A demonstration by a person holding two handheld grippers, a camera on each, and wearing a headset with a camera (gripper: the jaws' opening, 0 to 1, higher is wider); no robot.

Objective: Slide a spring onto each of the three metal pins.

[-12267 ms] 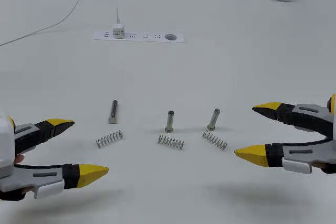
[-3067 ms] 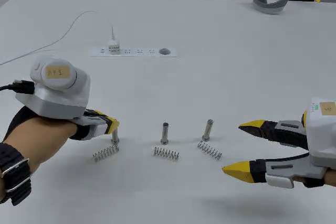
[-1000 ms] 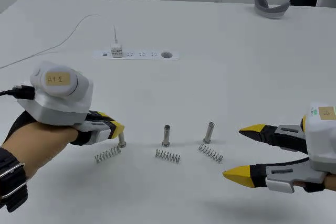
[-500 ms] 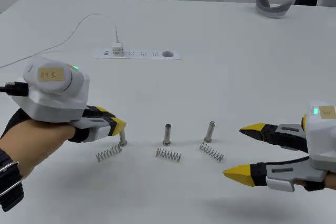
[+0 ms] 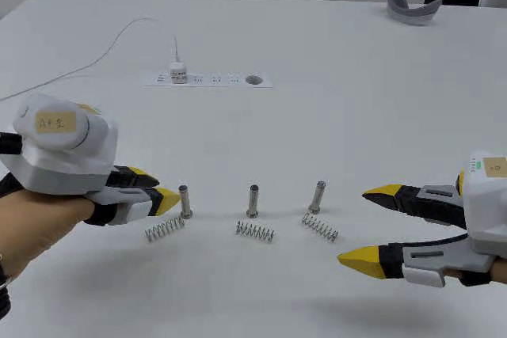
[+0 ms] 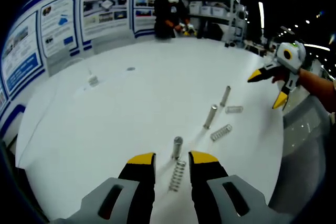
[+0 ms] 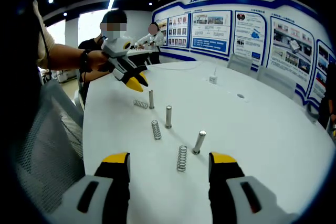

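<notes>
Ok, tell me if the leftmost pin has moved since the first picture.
Yes. The leftmost pin now stands upright nearer the middle pin, beside the right end of its spring, just off the left claw.

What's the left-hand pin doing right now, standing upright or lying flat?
Upright. The left pin stands vertically on the table, just ahead of the left gripper, whose jaws are open; its spring lies flat beside it.

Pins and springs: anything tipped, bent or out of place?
Nothing stands out. The three pins stand upright in a row on the table, and the springs lie flat, one in front of each pin, none threaded yet.
</notes>
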